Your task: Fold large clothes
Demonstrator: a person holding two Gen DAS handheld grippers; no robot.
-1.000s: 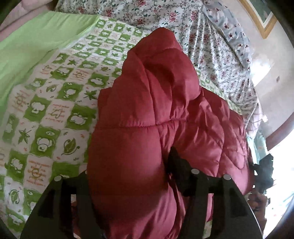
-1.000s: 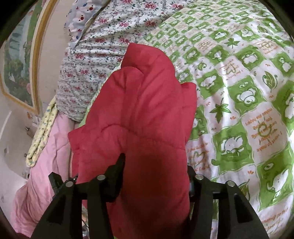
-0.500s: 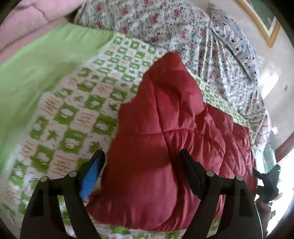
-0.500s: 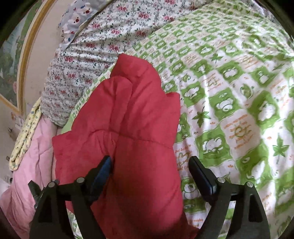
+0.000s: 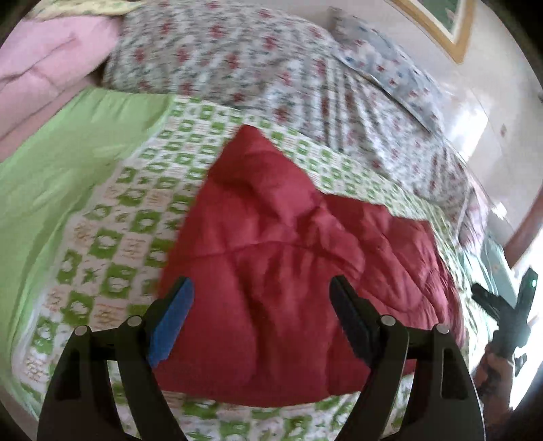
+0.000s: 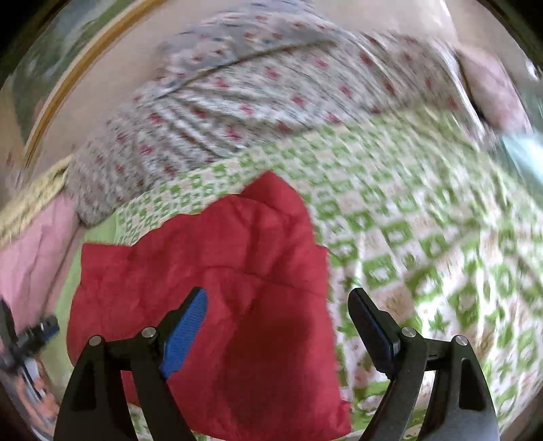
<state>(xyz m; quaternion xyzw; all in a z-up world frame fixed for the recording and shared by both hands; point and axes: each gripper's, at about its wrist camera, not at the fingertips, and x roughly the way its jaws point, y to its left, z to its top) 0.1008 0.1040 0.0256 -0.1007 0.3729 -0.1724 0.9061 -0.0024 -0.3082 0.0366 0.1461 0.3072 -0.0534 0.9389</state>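
Both hand-held grippers [image 5: 261,305] [image 6: 276,317] apparently off jacket [image 5: 288,271].

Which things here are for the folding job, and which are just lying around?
For the job:
- red puffy jacket, lying on the bed
- left hand-held gripper, open
- right hand-held gripper, open

Just lying around:
- green patterned bedspread
- floral quilt
- pink blanket
- framed picture on the wall
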